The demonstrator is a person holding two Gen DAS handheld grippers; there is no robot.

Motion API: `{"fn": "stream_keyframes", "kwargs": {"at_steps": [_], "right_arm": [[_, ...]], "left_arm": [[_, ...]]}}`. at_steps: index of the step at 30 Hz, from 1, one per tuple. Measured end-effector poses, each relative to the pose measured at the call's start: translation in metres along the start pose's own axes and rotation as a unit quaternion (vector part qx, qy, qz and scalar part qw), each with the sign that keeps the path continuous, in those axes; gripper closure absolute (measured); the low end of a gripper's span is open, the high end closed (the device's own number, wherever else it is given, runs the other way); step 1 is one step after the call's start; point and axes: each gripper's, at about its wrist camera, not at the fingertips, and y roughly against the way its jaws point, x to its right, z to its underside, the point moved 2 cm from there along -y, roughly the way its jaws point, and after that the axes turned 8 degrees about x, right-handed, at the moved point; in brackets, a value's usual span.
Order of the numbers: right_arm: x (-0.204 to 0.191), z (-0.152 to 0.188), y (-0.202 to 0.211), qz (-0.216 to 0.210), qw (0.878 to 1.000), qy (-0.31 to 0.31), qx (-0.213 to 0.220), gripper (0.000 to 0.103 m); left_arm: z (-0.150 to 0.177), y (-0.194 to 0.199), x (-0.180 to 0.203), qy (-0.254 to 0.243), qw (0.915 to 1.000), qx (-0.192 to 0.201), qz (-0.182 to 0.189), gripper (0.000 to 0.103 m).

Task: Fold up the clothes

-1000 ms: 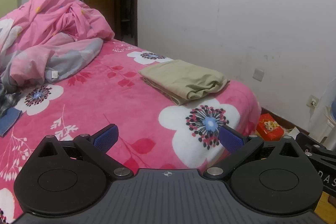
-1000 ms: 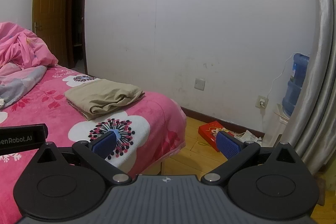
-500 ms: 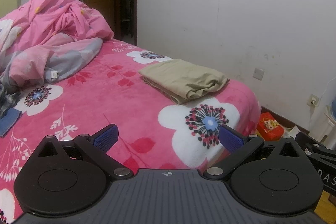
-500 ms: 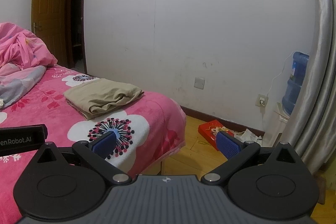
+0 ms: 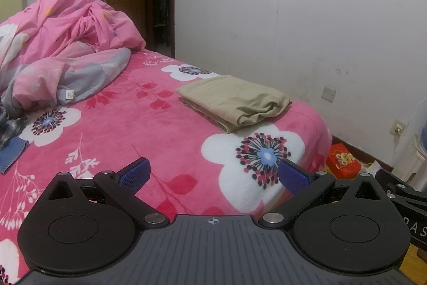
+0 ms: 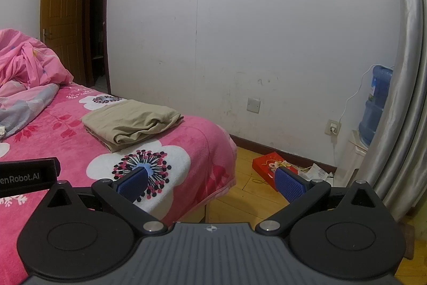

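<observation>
Left tool (image 5: 213,175) and right tool (image 6: 210,182): both spread wide, holding nothing. Folded beige garment (image 5: 234,100) lies on the pink floral bed (image 5: 160,130), near its far corner, well apart from both.

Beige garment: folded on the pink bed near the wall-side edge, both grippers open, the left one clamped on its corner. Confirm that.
Not quite. The left gripper is not clamped on the beige garment; the left wrist view shows it open and empty, well short of the cloth. The rest holds: the garment lies folded on the pink bed near the wall-side edge, and the right gripper is open too.
</observation>
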Motion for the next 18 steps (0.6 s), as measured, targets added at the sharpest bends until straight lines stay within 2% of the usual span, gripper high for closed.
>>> {"fn": "stream_keyframes", "kwargs": {"at_steps": [18], "right_arm": [[-0.0013, 0.0001, -0.0002, 0.001, 1.0, -0.003, -0.002, 0.0]], "left_arm": [[-0.0012, 0.0022, -0.0001, -0.002, 1.0, 0.005, -0.002, 0.0]]}}
